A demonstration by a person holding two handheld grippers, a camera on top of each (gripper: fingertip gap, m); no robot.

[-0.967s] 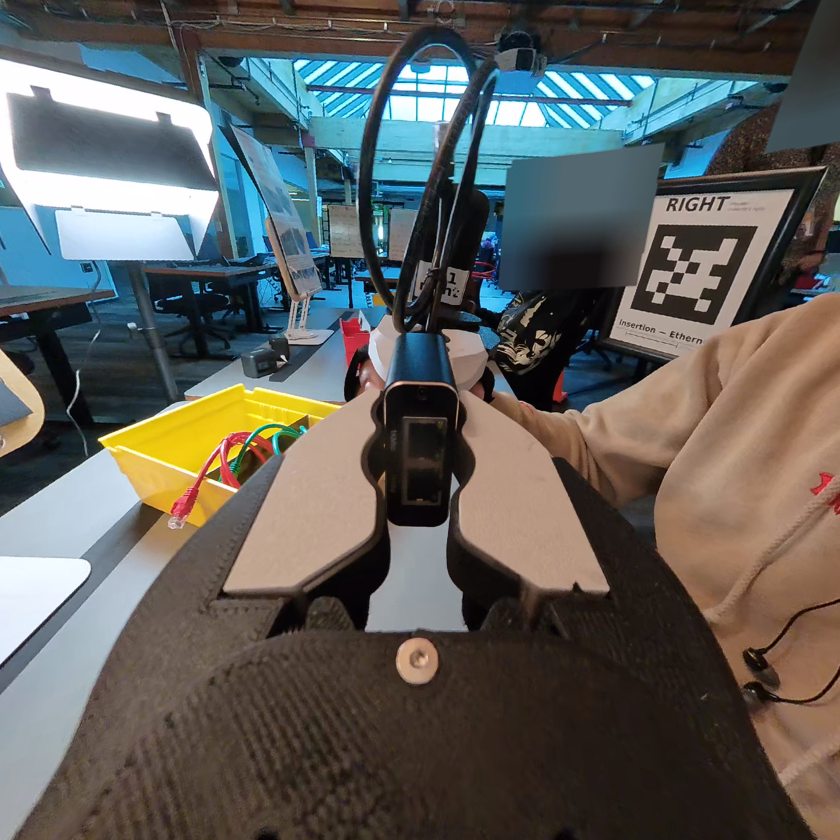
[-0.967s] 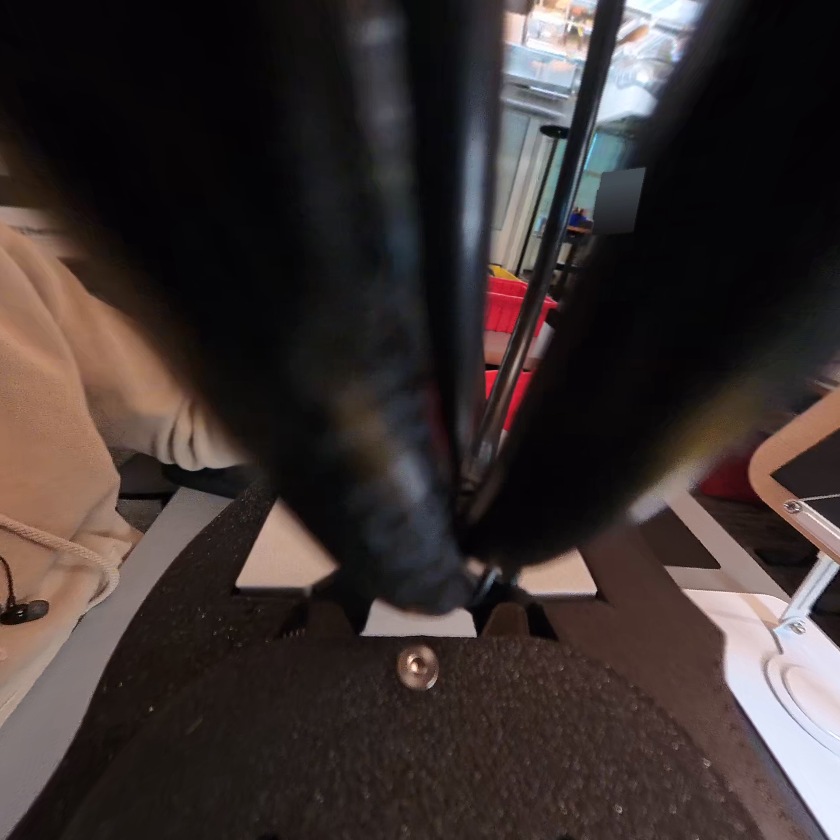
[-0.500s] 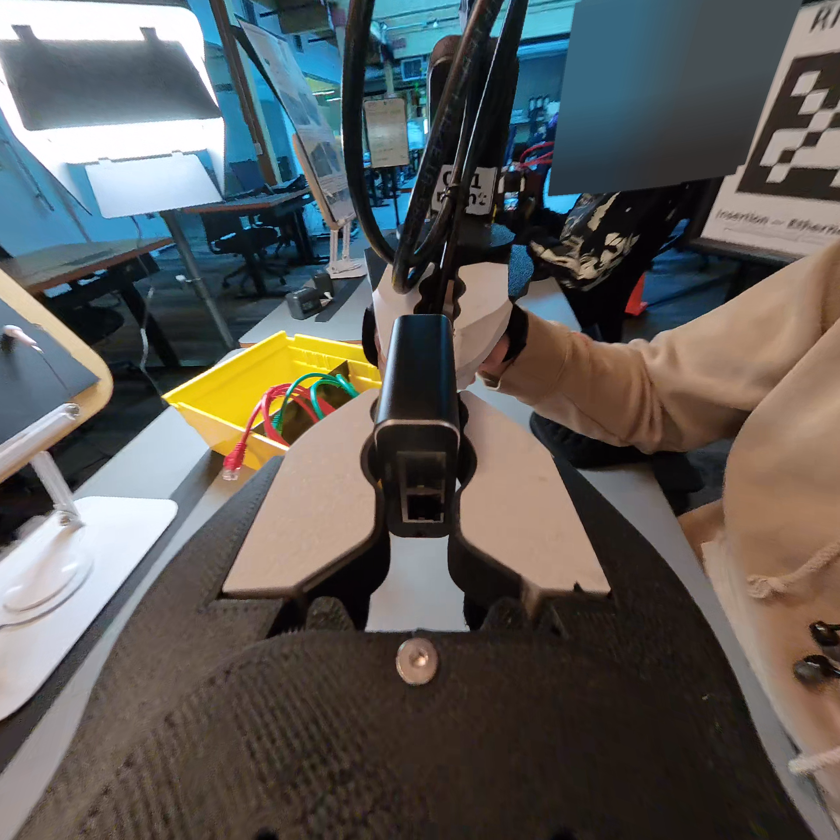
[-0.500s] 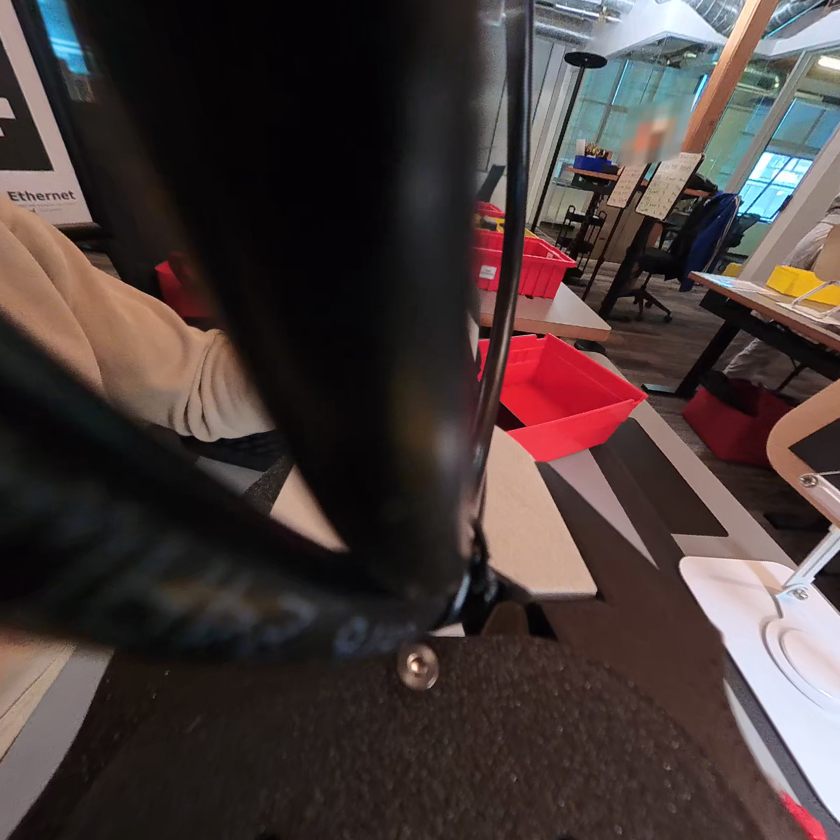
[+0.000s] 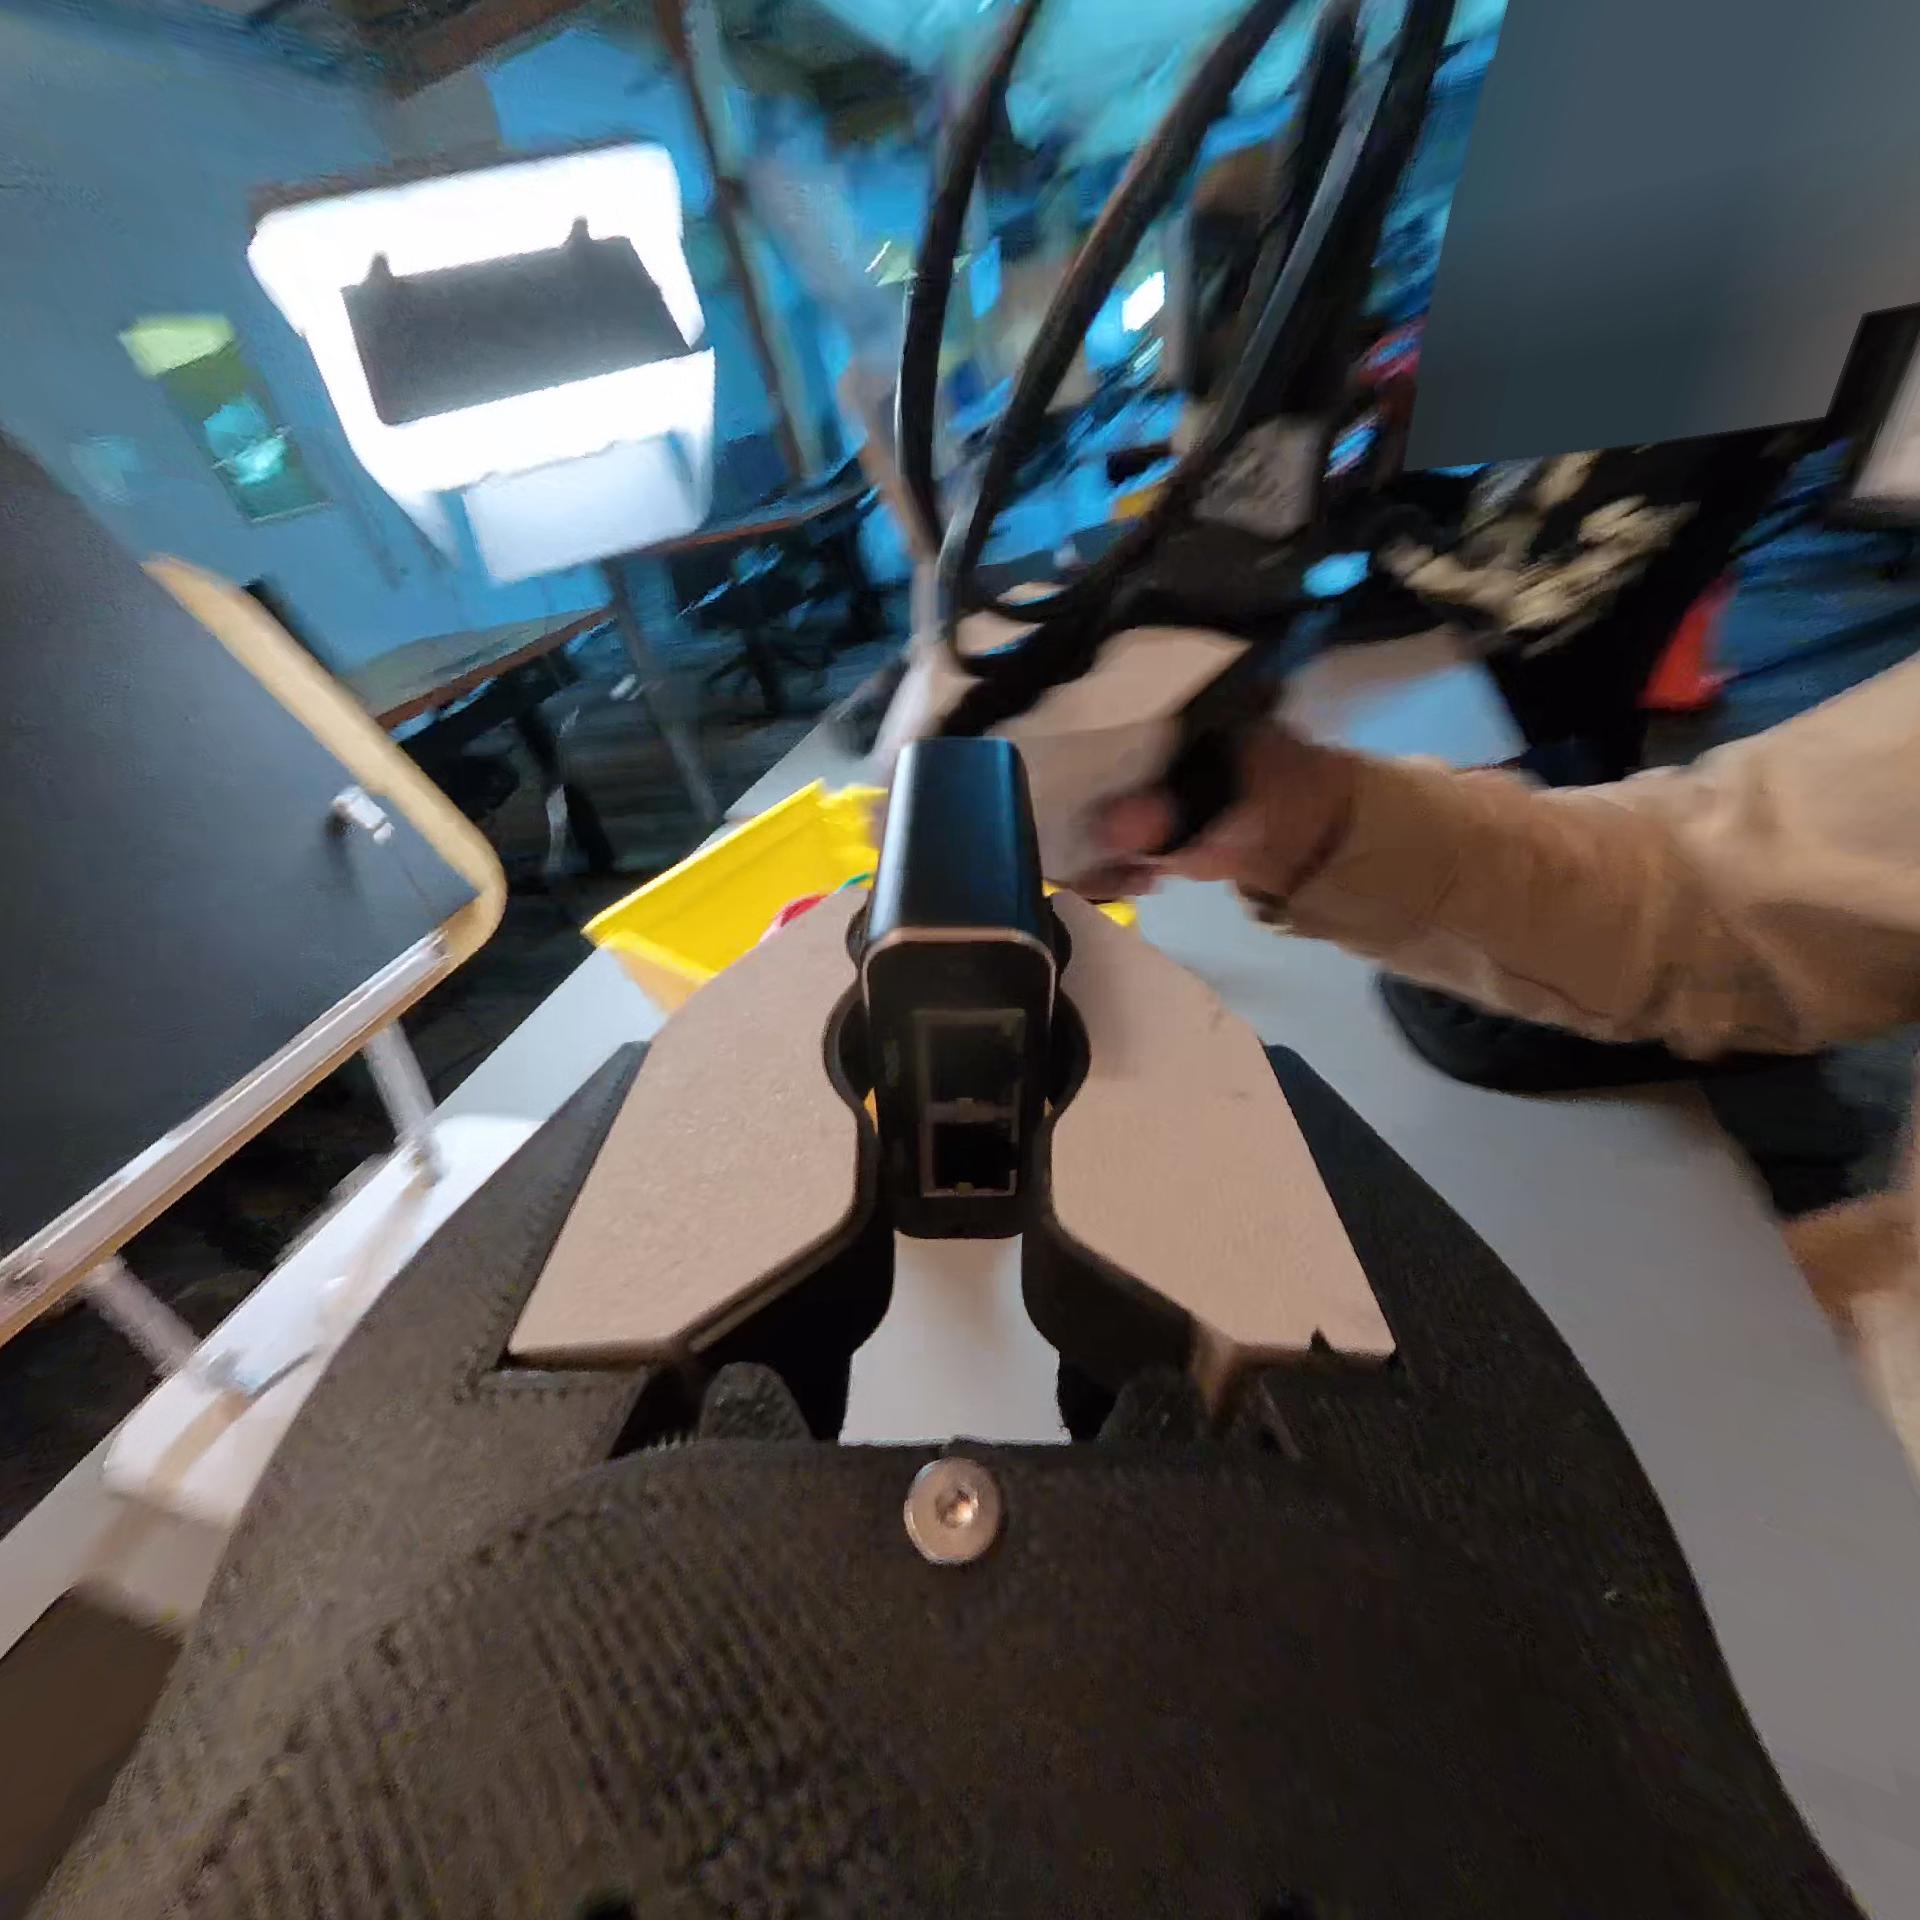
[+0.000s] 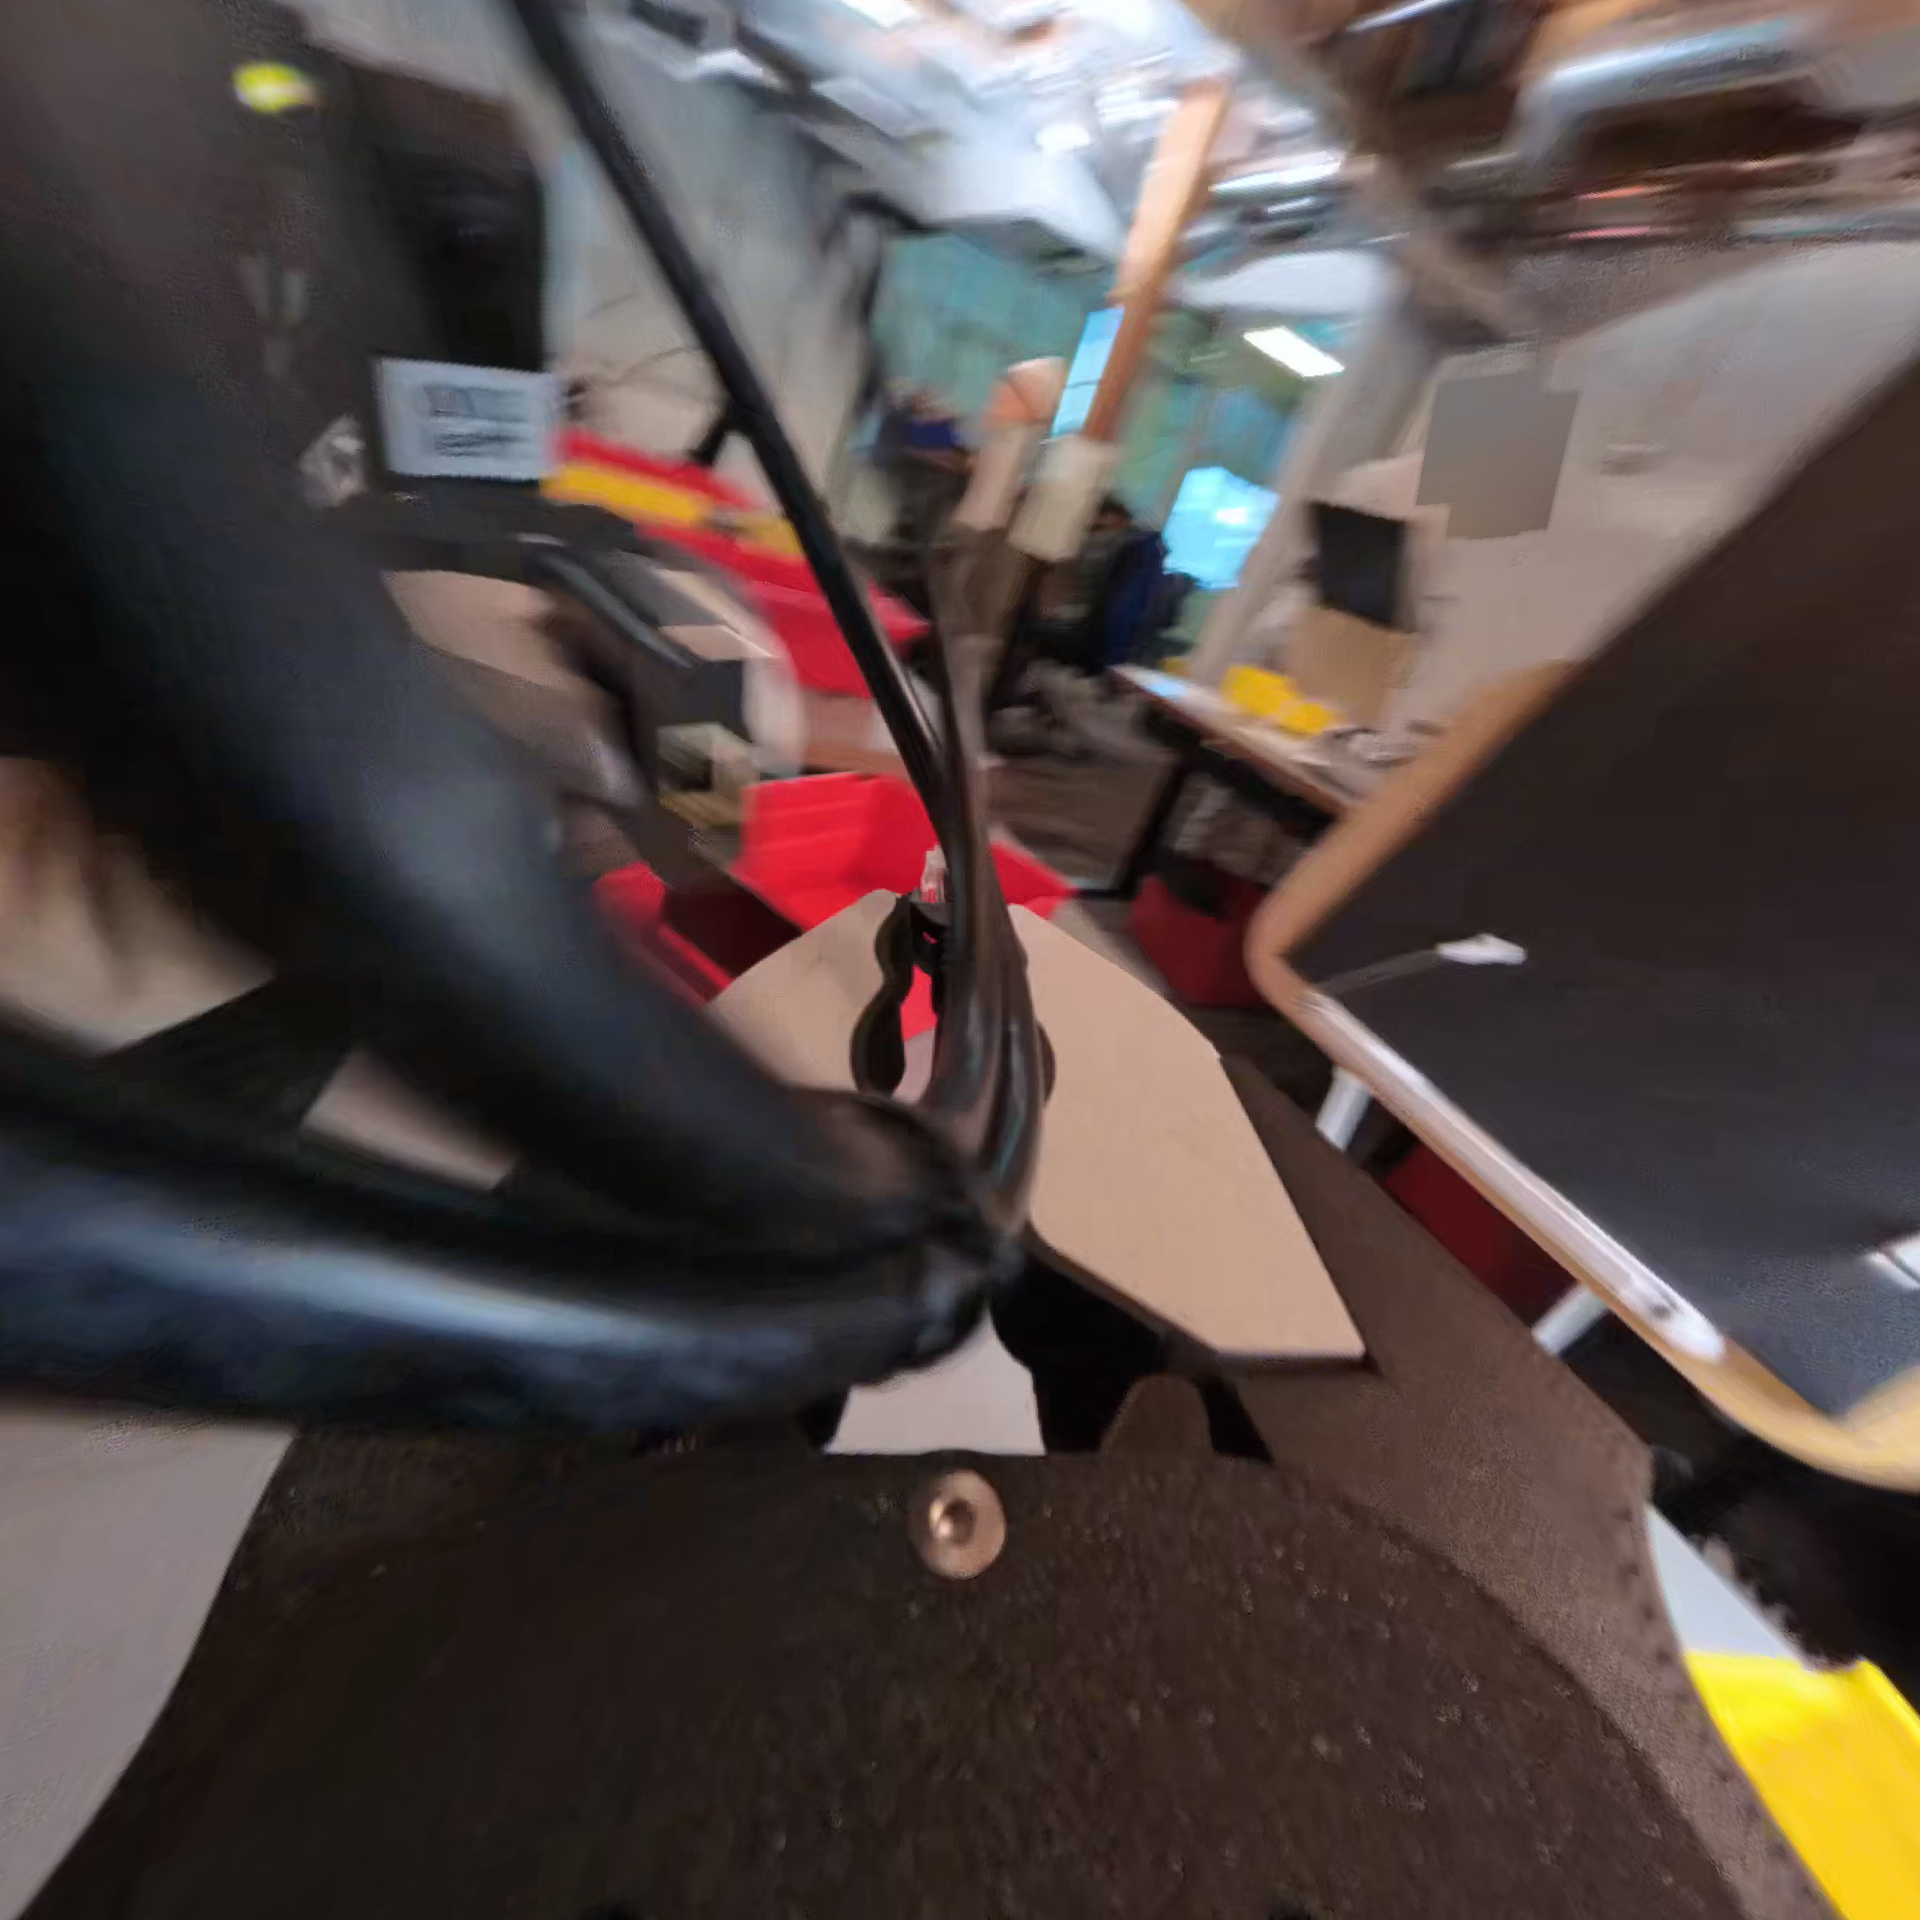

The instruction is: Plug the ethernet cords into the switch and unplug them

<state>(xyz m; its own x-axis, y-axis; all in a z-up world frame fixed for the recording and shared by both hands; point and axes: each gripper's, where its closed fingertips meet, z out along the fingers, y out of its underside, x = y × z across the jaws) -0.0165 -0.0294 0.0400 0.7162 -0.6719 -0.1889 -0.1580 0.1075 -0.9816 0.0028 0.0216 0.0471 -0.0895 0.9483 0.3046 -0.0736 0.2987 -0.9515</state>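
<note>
My left gripper (image 5: 958,940) is shut on a small black switch (image 5: 956,1091), held upright between the fingers with its open ports facing the camera. My right gripper (image 5: 1101,707), held by a hand in a beige sleeve (image 5: 1558,914), is above and to the right of the switch. It is shut on a looped black ethernet cord (image 5: 935,312). In the right wrist view the cord (image 6: 977,1049) is clamped between the fingers (image 6: 1143,1143) of the right gripper (image 6: 961,966), and blurred loops fill the left side. No plug end shows.
A yellow bin (image 5: 717,904) with coloured cords stands on the grey table (image 5: 1455,1195) behind the switch. A dark board on a white stand (image 5: 208,831) is at the left. In the right wrist view a red bin (image 6: 831,842) lies ahead and the board (image 6: 1662,935) is close on the right.
The right gripper with the cord has moved from directly behind the switch to its upper right. Both views have swung and are blurred. Both grips hold.
</note>
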